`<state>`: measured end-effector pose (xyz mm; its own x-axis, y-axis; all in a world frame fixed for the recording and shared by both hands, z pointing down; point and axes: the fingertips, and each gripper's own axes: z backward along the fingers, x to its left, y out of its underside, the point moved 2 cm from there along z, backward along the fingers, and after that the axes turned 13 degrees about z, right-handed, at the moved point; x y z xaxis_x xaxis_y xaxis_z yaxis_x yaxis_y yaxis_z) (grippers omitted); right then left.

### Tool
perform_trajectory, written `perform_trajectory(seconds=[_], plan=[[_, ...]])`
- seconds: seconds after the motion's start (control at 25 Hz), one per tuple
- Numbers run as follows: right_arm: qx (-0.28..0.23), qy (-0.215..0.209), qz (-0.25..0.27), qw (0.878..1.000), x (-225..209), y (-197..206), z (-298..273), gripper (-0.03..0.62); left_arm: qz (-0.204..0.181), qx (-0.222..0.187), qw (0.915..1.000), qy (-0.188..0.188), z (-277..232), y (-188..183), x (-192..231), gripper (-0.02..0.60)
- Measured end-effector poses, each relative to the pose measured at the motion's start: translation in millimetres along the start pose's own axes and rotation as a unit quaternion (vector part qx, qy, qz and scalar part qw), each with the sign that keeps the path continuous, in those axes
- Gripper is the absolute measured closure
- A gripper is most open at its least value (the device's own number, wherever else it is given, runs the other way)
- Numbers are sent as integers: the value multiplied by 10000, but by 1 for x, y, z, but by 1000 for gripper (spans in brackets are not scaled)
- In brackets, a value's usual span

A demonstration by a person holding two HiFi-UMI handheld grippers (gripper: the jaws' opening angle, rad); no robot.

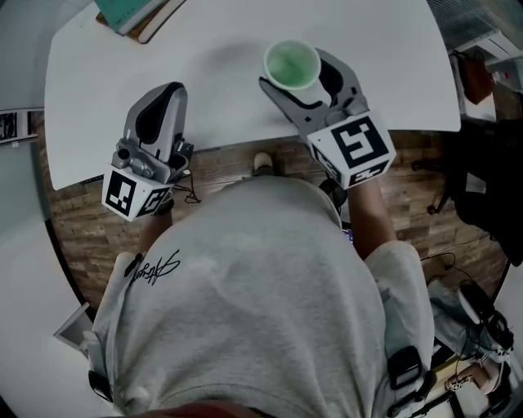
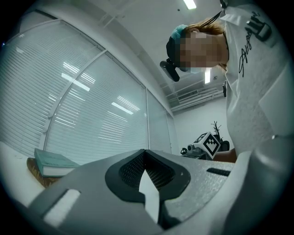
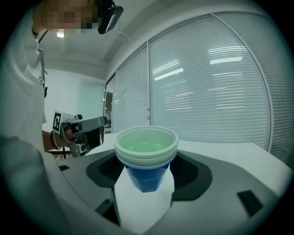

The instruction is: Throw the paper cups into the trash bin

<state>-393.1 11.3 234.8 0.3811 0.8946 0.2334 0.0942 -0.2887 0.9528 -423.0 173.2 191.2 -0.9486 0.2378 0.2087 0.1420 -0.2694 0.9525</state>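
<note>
A stack of paper cups [image 1: 291,65], pale green inside and blue outside [image 3: 146,158], stands upright between the jaws of my right gripper [image 1: 304,80], which is shut on the blue lower part above the white table [image 1: 392,57]. My left gripper [image 1: 166,96] hovers at the table's near edge, to the left of the cups, with its jaws shut [image 2: 146,153] and nothing between them. No trash bin shows in any view.
Books [image 1: 135,12] lie at the table's far left corner. Wooden floor [image 1: 78,233] runs below the table's near edge. Dark furniture [image 1: 490,188] and cables [image 1: 470,326] crowd the right side. Window blinds [image 3: 206,92] fill the background.
</note>
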Motion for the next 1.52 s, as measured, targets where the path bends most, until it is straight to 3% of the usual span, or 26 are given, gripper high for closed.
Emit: perform_trajectory(seconds=[0.56,1.52], plan=[[-32,-270,116,9996,26,1,87,287,-74,-36,9999,74,-1,14,-96,588],[-79,-209,84,9997,51,9,203,287,145,-2,9998,163,4,43,-218,588]])
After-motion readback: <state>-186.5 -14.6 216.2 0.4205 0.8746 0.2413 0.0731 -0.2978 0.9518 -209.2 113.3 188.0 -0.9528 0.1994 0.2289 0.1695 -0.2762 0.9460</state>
